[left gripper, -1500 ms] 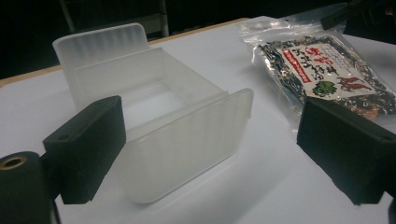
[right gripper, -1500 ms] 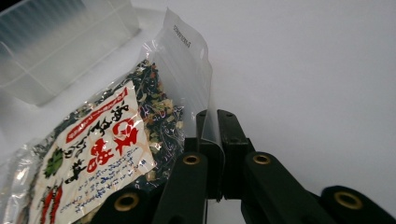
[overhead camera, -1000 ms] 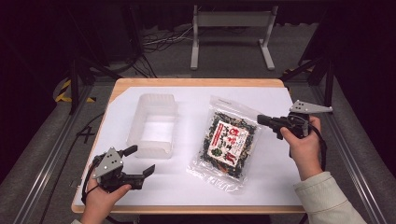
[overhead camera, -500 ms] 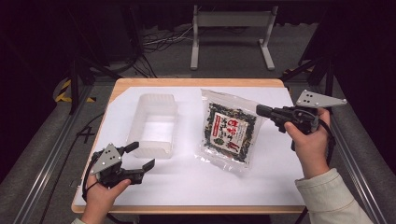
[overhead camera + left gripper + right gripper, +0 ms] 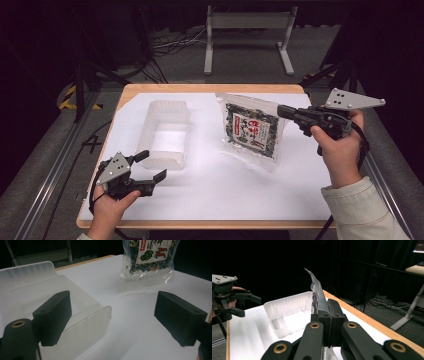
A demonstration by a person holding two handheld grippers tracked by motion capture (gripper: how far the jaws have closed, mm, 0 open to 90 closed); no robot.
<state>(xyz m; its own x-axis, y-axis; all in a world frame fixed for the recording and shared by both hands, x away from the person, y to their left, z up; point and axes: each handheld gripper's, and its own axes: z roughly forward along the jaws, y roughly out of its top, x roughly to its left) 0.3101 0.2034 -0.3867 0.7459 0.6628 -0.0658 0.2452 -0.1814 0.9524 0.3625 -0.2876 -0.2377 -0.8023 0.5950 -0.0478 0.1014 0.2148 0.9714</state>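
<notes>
Clear plastic tub [image 5: 166, 134] sitting upright on the white-topped bench [image 5: 210, 195], open side up, nothing inside it. Just off the tub's near corner, left gripper [image 5: 150, 166] held low over the bench, jaws spread wide and gripping nothing; seen along those jaws in the left gripper view, one jaw in front of the tub's near wall [image 5: 85, 330]. To the right of the tub, sealed clear packet [image 5: 251, 131] of dark dried greens with a red-and-white label, lifted at its far edge and tilted, lower end down near the bench. Right gripper [image 5: 281, 111] beyond the packet from the tub, jaws clamped tight on the packet's clear edge [image 5: 318, 297].
</notes>
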